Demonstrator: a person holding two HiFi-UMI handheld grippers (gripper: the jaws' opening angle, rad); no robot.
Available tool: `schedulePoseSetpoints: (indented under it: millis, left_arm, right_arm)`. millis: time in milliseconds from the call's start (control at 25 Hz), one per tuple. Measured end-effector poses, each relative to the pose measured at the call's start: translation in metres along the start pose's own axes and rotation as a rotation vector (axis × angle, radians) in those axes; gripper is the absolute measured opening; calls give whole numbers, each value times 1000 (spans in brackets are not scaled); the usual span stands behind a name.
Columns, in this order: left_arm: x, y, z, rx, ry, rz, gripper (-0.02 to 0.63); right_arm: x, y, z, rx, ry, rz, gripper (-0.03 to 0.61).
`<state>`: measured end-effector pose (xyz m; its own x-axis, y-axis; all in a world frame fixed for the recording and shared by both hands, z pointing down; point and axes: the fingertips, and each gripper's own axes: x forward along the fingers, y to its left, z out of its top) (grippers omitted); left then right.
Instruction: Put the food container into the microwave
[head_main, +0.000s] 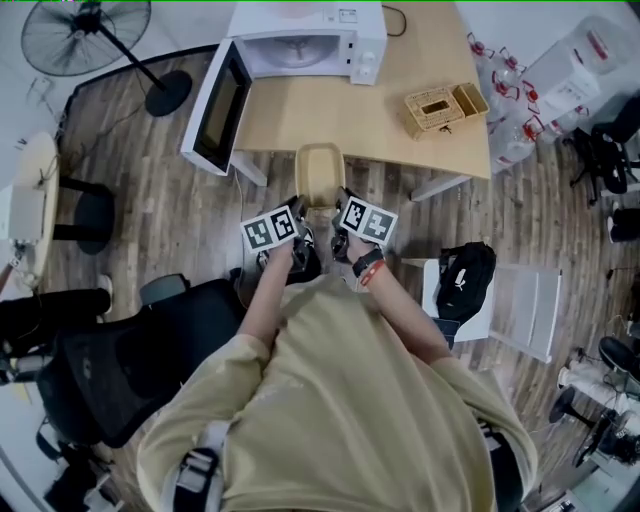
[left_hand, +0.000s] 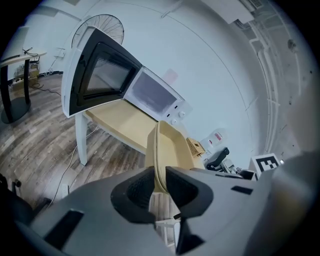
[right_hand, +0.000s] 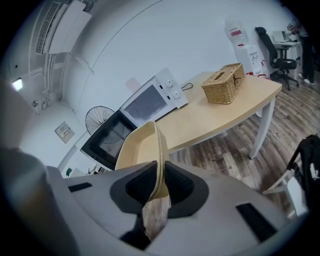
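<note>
A beige food container (head_main: 320, 172) hangs in the air at the table's near edge, held from both sides. My left gripper (head_main: 296, 232) is shut on its left rim (left_hand: 156, 150), and my right gripper (head_main: 345, 222) is shut on its right rim (right_hand: 161, 150). The white microwave (head_main: 305, 42) stands at the far left of the wooden table (head_main: 390, 120). Its black-windowed door (head_main: 218, 108) is swung wide open past the table's left edge. Seen along the jaws, the container (left_hand: 172, 147) points toward the microwave (left_hand: 155, 95), and the open door (right_hand: 107, 140) shows behind the container (right_hand: 137, 147).
A wicker box (head_main: 443, 106) sits on the table's right part. A standing fan (head_main: 90, 35) is at far left, a black office chair (head_main: 130, 350) beside the person, and a white chair with a black bag (head_main: 465, 280) to the right. Water bottles (head_main: 510, 100) stand beyond the table.
</note>
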<state>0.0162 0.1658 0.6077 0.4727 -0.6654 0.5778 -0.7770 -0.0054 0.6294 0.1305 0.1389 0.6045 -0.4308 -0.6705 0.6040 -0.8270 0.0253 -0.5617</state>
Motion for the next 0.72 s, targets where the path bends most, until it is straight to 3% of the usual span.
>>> schedulePoseSetpoints:
  millis: [240, 520, 720]
  left_arm:
    - [21, 13, 49, -2, 9, 3, 81]
    - [40, 36, 75, -34, 40, 0, 81]
    - [53, 46, 98, 8, 48, -6, 81]
  right_arm:
    - [38, 19, 31, -19, 3, -10, 64]
    - [72, 31, 40, -69, 38, -55, 64]
    - [95, 40, 57, -69, 31, -62, 64]
